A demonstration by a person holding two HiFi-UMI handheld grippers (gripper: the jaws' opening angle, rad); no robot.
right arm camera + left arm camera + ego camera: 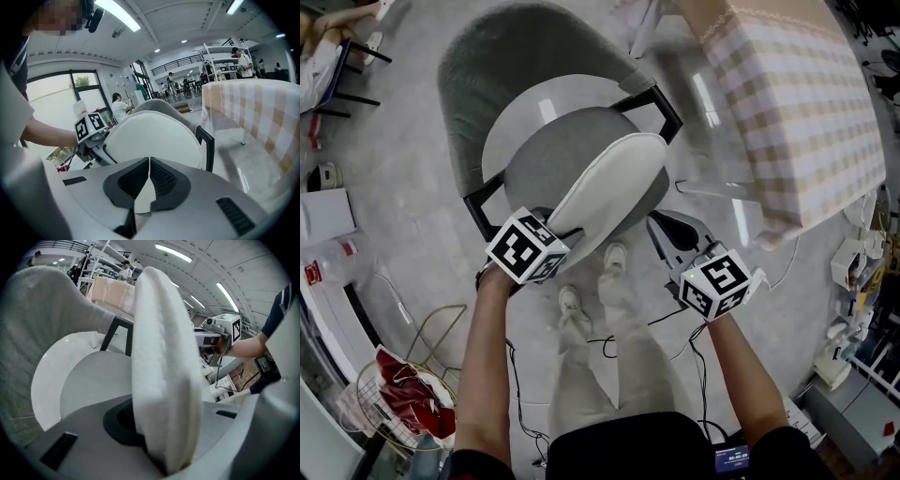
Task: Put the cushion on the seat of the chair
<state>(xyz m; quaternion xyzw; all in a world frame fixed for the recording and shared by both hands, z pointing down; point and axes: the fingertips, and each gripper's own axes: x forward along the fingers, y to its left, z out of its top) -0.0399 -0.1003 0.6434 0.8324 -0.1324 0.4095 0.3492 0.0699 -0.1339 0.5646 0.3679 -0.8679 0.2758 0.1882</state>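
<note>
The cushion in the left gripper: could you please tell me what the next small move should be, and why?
Probably lower the left gripper and tip the cushion flat onto the grey seat before releasing. That gripper is shut on the cushion's near edge, and the cushion stands tilted on edge over the seat, not lying flat. The right gripper is shut and empty.

White round cushion (609, 187) — tilted on edge over grey chair seat (551, 141).

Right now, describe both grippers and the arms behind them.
Left gripper and right gripper are grey shells with black ribbed pads. Each carries a white cube with black square markers. Black cables trail behind. The arms are bare below short dark sleeves.
</note>
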